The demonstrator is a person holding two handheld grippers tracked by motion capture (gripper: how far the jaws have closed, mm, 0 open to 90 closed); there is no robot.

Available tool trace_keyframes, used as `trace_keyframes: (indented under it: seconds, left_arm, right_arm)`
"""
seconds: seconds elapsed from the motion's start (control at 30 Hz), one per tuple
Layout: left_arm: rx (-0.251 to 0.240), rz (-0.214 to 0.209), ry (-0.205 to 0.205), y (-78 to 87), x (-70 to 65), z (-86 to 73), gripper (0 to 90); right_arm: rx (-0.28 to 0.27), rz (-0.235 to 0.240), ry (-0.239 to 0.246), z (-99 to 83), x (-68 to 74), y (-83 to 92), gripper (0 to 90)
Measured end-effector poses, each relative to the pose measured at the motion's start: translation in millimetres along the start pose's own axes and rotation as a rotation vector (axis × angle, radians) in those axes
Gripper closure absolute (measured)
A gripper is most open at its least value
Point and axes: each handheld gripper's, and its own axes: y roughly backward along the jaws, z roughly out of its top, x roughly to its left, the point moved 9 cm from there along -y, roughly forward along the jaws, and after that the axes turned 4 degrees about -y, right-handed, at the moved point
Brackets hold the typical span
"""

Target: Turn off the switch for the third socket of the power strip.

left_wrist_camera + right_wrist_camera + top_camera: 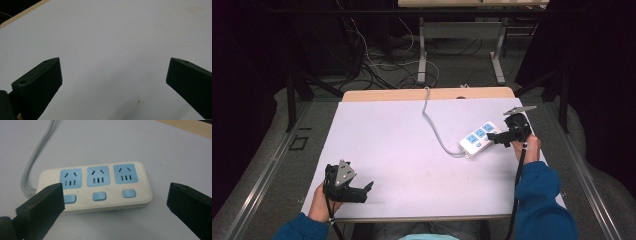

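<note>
Two grippers are at work. At the lower left of the high view the left gripper (pixel 362 192) rests on the tabletop (pixel 402 150), jaws spread and empty. Right of centre lies the white power strip (pixel 478 138), its grey cord (pixel 432 125) trailing toward the top. The right gripper (pixel 498 140), jaws wide apart, hovers at it. The strip looks light, rigid and smooth-sided, so it is best clamped across its short width, clear of the rocker switches (pixel 100 196).

Glossy plastic power strip (pixel 95 187), matt tabletop (pixel 402 150)
</note>
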Motion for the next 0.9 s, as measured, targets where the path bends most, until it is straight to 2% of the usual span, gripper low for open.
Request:
trace_keyframes:
  seconds: [0.03,0.07,0.17,0.47,0.5,0.6,0.83,0.87,0.9]
  left_arm:
    - [0.001,0.000,-0.002,-0.1,0.1,0.0,0.4]
    - [-0.001,-0.010,0.014,-0.6,-1.7,-0.1,0.4]
    - [-0.001,-0.005,0.010,-0.6,-0.9,-0.1,0.4]
    - [0.002,0.001,0.003,-0.2,0.2,-0.2,0.4]
    - [0.001,0.001,0.002,-0.3,0.1,-0.1,0.4]
    - [0.003,-0.004,0.008,-0.4,-1.1,-0.2,0.4]
    - [0.005,-0.006,0.010,-0.5,-1.4,-0.2,0.4]
    - [0.006,-0.007,0.010,-0.5,-1.5,-0.3,0.4]
    - [0.007,-0.008,0.008,-0.4,-1.3,-0.4,0.4]
  right_arm:
    - [-0.007,0.001,-0.007,0.7,-2.4,-0.4,0.1]
    - [-0.005,0.005,-0.013,0.7,-3.0,-0.5,0.0]
    - [-0.012,-0.006,-0.033,1.1,-5.3,-0.3,0.2]
    - [-0.036,-0.001,-0.056,0.7,-11.9,-1.3,8.6]
    - [-0.036,0.001,-0.067,0.1,-12.6,-1.5,15.6]
    - [-0.037,0.006,-0.076,-0.4,-13.0,-2.2,16.9]
    - [-0.044,0.020,-0.097,-1.2,-14.0,-5.3,47.8]
    - [-0.045,0.019,-0.099,-1.6,-14.6,-5.6,51.5]
    - [-0.045,0.019,-0.099,-1.6,-14.6,-5.6,51.5]
